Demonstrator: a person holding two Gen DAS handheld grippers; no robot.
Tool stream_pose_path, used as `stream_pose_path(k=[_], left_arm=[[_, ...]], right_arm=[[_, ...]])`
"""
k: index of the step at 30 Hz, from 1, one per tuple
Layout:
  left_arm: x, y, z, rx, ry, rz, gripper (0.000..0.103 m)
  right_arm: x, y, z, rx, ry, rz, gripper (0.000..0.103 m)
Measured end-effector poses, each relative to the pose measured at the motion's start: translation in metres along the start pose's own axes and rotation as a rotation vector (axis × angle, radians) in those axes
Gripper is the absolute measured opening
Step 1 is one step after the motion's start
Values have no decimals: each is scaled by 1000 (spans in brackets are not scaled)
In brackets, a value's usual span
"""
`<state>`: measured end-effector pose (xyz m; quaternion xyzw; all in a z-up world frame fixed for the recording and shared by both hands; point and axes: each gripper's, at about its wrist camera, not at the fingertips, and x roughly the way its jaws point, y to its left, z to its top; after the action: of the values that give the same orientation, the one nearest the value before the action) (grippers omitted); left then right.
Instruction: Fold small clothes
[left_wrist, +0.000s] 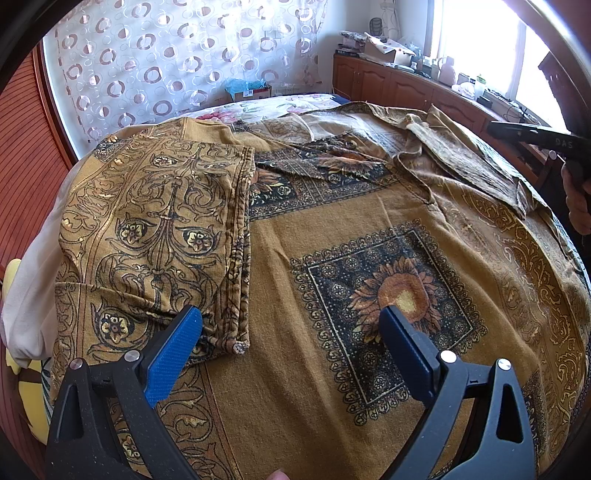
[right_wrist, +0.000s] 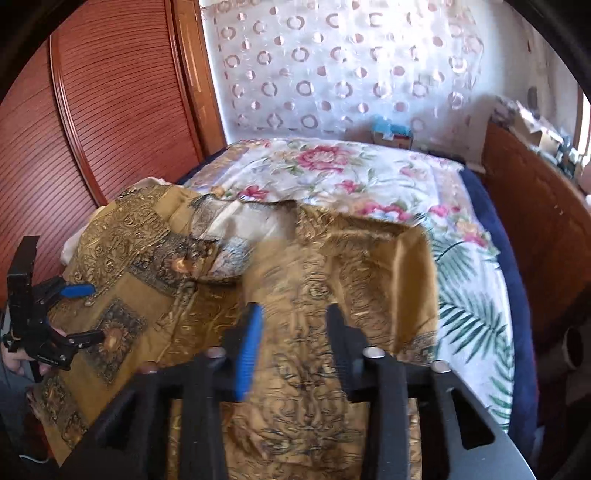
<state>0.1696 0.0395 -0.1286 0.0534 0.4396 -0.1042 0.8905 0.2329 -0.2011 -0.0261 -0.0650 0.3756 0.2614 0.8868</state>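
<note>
Bed (right_wrist: 476, 280) with floral sheet carries the whole job. Ochre printed garment (left_wrist: 295, 266) lies spread over most of it, sunflower panel face up.

Progress, my read: roughly the first third. Left sleeve (left_wrist: 159, 236) is already folded in and lies flat on the body, cuff toward the camera. Right side isn't done: the right flap (right_wrist: 332, 258) is up off the bed and draped over toward the middle, blurred, so probably mid-fold. Collar end further back looks rumpled. Left to do: lay that flap flat, then fold the body lengthwise.

Left gripper (left_wrist: 291, 321): fingers wide apart, holding nothing, hovering low over the cloth between folded sleeve and sunflower panel. Contact with fabric: can't tell.

Right gripper (right_wrist: 295, 314): fingers partly apart, cloth running between and behind them. Whether it actually pinches the flap: can't tell from the blur.
</note>
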Motion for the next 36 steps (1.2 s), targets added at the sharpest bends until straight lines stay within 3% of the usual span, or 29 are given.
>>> stream_pose_path(k=[7,15,18,20,22,28,30,34,36], left_arm=[[0,0,0,0,0,0,97],[0,0,0,2,0,2,97],[0,-1,0,1,0,2,97],[0,-2,0,3,-1,4,97],[0,-1,0,1,0,0,97],[0,-1,0,1,0,0,97],[0,-1,0,1,0,1,97],[0,-1,0,0,0,0,97],[0,-1,0,1,0,1,97]], right_arm=[[10,-26,-17,22,69,-138,44],[26,-43,-41,41,135,-175,44],[27,-45,-41,43,124,-184,51],[26,-50,-44,67,112,-186,67],[25,-54,-48,82,106,-204,77],[24,-55,-50,77,110,-200,78],[24,-55,-48,73,113,-194,71],[22,-58,-44,64,108,-170,15],[22,-59,-42,54,119,-174,8]])
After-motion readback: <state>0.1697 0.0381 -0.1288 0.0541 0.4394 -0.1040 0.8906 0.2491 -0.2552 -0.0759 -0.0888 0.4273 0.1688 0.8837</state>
